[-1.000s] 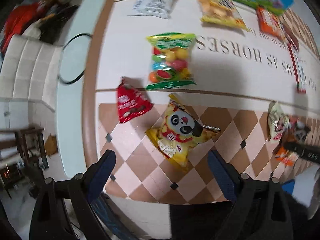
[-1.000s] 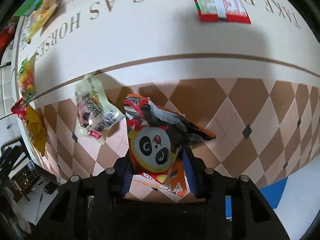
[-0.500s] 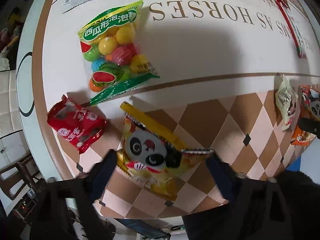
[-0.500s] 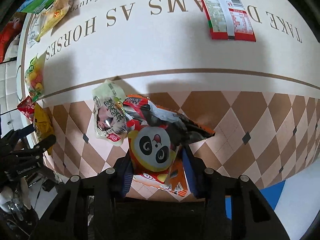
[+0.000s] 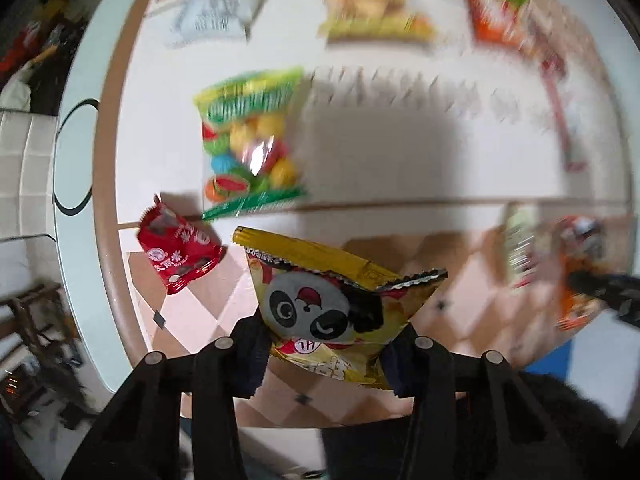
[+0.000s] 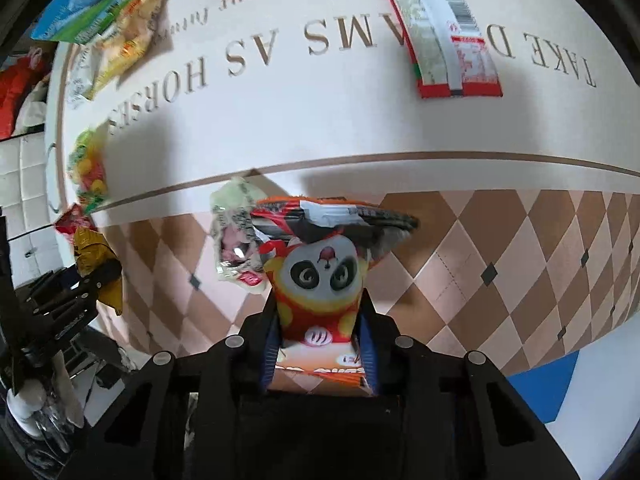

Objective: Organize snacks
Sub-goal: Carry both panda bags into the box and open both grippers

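Note:
My left gripper [image 5: 328,344] points straight down at the table, and its jaws are closing with the pads pressed on the lower half of a yellow panda snack bag [image 5: 320,304]. In the right wrist view my right gripper [image 6: 319,332] is closing too, pinching an orange panda snack bag [image 6: 320,276] that stands up off the checked tablecloth [image 6: 480,240]. A small white-green packet [image 6: 232,236] lies just left of the orange bag. The left gripper with the yellow bag [image 6: 96,256] also shows at the left edge of that view.
A red packet [image 5: 178,256] and a bag of coloured candy balls [image 5: 248,148] lie beyond the left gripper. Further back lie a white packet [image 5: 216,12], a yellow chips bag [image 6: 128,36], a blue-green bag [image 6: 92,0] and a long red-white packet [image 6: 448,40]. The table edge [image 6: 520,364] is near.
The left gripper came down over the yellow panda bag and went from wide open to shut on it. The right gripper squeezed the orange bag tighter and rose a little.

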Action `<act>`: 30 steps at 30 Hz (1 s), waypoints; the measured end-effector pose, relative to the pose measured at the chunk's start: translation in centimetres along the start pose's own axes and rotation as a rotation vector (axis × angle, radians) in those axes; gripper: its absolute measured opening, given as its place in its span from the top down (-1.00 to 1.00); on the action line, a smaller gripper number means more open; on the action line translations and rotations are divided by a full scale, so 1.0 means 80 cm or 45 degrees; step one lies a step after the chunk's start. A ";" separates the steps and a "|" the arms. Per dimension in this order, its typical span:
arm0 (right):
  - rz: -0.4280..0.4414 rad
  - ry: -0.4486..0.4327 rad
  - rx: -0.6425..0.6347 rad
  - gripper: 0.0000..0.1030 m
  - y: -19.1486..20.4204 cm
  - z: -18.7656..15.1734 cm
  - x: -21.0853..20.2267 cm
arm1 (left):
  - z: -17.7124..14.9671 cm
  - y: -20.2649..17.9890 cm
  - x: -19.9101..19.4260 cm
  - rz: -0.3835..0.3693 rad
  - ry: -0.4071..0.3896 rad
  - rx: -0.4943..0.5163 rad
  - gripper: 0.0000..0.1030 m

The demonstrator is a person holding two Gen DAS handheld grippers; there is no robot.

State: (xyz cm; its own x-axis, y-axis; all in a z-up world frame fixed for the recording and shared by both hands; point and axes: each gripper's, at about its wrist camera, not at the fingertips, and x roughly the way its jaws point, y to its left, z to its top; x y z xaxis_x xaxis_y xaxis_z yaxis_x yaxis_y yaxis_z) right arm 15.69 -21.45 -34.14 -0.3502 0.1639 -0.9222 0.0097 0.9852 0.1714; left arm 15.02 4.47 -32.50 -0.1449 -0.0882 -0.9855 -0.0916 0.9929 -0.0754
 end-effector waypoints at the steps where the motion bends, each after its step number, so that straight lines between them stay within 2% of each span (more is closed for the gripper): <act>1: 0.002 -0.011 -0.001 0.31 0.002 0.000 -0.005 | 0.002 -0.003 -0.013 -0.027 -0.023 -0.013 0.17; 4: 0.042 -0.049 0.000 0.34 0.006 0.008 -0.034 | 0.012 -0.014 -0.060 -0.086 -0.104 -0.044 0.17; 7: 0.098 -0.093 0.003 0.35 0.010 0.016 -0.068 | 0.041 -0.024 -0.117 -0.161 -0.193 -0.050 0.17; 13: 0.229 -0.255 -0.007 0.35 0.036 0.064 -0.174 | 0.149 -0.037 -0.206 -0.189 -0.342 -0.011 0.17; 17: 0.216 -0.419 -0.054 0.35 0.066 0.137 -0.258 | 0.232 -0.033 -0.245 -0.173 -0.395 -0.009 0.17; 19: 0.162 -0.489 -0.073 0.35 0.082 0.176 -0.283 | 0.278 -0.026 -0.250 -0.141 -0.402 -0.009 0.17; 22: 0.068 -0.537 -0.093 0.35 0.106 0.251 -0.309 | 0.341 -0.017 -0.245 -0.092 -0.374 -0.008 0.17; 26: -0.060 -0.518 -0.074 0.35 0.129 0.351 -0.305 | 0.425 0.001 -0.213 -0.014 -0.284 -0.013 0.17; 30: -0.145 -0.476 -0.023 0.35 0.134 0.434 -0.283 | 0.484 0.024 -0.171 0.023 -0.189 -0.043 0.17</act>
State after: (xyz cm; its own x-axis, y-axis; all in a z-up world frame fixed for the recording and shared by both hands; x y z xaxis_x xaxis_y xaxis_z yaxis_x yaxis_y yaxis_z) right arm 56.28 -12.81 -23.45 0.0175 0.0644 -0.9978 -0.0275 0.9976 0.0639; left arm 54.94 10.64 -25.07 -0.0001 -0.0553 -0.9985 -0.1237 0.9908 -0.0548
